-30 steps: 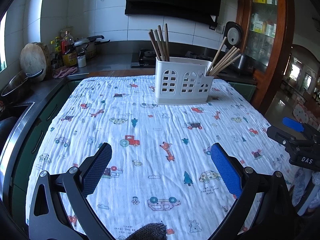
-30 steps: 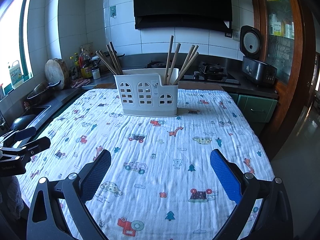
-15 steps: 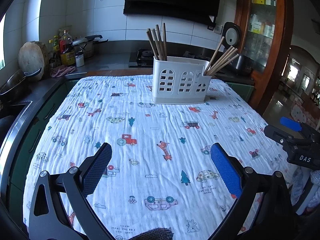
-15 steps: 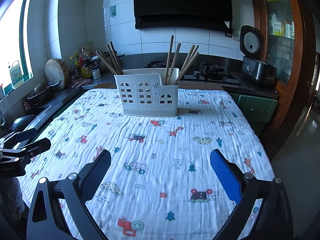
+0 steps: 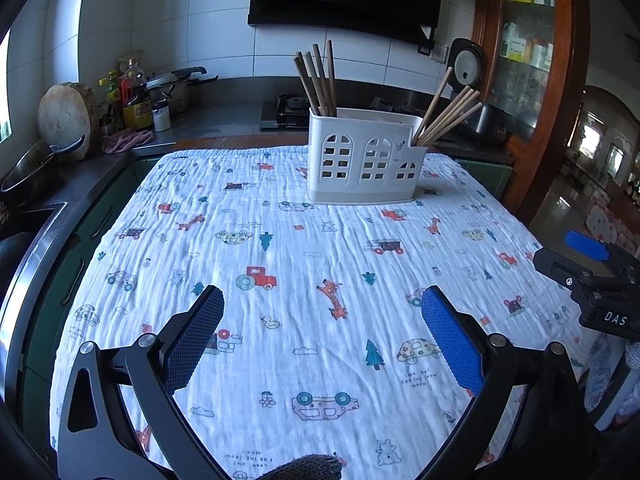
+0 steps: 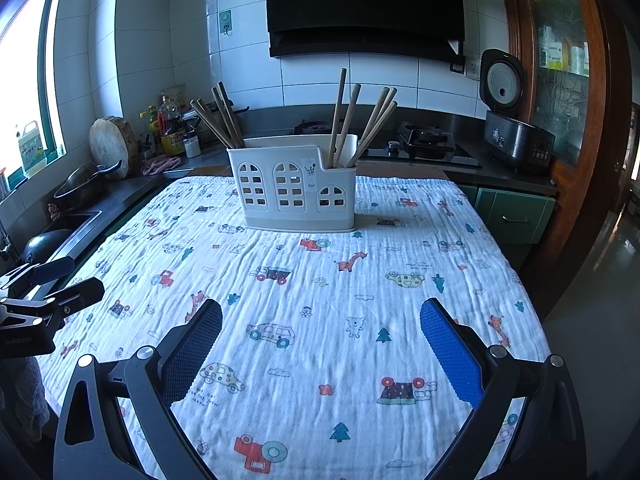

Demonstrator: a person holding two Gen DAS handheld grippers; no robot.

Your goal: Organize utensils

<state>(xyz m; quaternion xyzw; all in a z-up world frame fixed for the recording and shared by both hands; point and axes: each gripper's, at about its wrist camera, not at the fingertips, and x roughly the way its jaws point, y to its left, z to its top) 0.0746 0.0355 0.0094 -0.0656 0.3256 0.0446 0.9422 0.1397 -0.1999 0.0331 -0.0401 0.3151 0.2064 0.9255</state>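
A white utensil holder (image 5: 364, 160) (image 6: 296, 186) with arched cut-outs stands at the far end of the table. Wooden chopsticks stand in its left compartment (image 5: 318, 80) (image 6: 218, 120) and in its right compartment (image 5: 446, 116) (image 6: 360, 120). My left gripper (image 5: 320, 312) is open and empty above the near part of the printed cloth (image 5: 304, 264). My right gripper (image 6: 320, 320) is open and empty, also well short of the holder. Each gripper shows at the edge of the other's view, the right one (image 5: 592, 276) and the left one (image 6: 44, 296).
The table is covered by a white cloth with cartoon prints (image 6: 320, 272). A counter with bottles (image 5: 134, 96), a round wooden board (image 5: 64, 118) and a pan (image 5: 28, 168) runs along the left. A rice cooker (image 6: 516, 136) and a wooden cabinet (image 6: 568, 80) are at right.
The left wrist view has shifted slightly; the holder now sits a little lower and more central in it. The right gripper has stayed put. Both stay open.
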